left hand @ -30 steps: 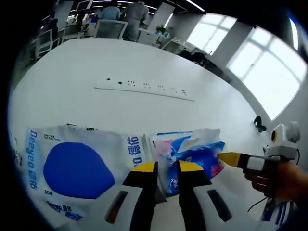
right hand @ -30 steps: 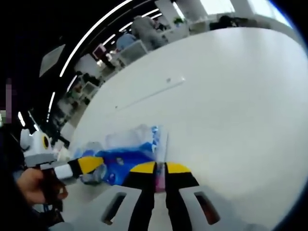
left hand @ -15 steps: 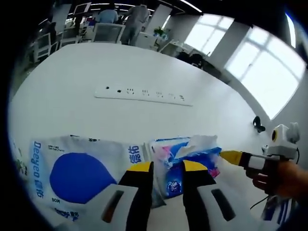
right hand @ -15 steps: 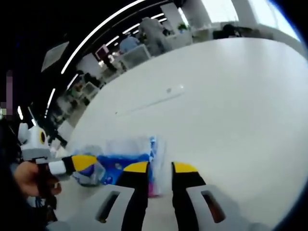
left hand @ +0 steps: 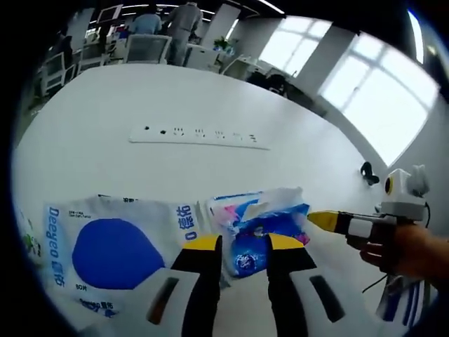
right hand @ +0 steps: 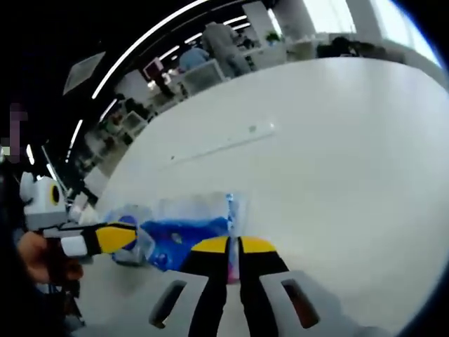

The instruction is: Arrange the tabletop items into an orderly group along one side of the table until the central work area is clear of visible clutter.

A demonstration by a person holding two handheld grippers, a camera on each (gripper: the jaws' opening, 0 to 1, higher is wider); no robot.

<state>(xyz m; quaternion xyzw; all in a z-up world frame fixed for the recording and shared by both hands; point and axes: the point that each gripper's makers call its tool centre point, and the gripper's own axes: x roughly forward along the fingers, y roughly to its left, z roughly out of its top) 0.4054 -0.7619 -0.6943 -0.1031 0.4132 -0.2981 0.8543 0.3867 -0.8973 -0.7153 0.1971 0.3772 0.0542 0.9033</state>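
Note:
A blue tissue pack [left hand: 261, 228] with loose clear wrap lies on the white table [left hand: 140, 91], beside a flat white pack with a blue circle [left hand: 112, 253] to its left. My left gripper [left hand: 242, 243] is open, its yellow tips on either side of the tissue pack's near end. My right gripper [left hand: 328, 220], held in a hand [left hand: 410, 249], reaches in from the right to the pack's edge. In the right gripper view, my right gripper [right hand: 233, 246] is shut on the wrap edge of the tissue pack [right hand: 186, 235], and the left gripper [right hand: 112, 237] touches the pack from the left.
A long white power strip [left hand: 200, 135] lies across the table's middle, also visible further off [right hand: 221, 144]. A small black object [left hand: 366, 170] sits near the right edge. Chairs and people stand beyond the far end. A blue-striped item [left hand: 400, 309] lies under the hand.
The right gripper opened half a second ago and has shut again on the pack's wrap edge. The left gripper's jaws have spread wider than a second ago.

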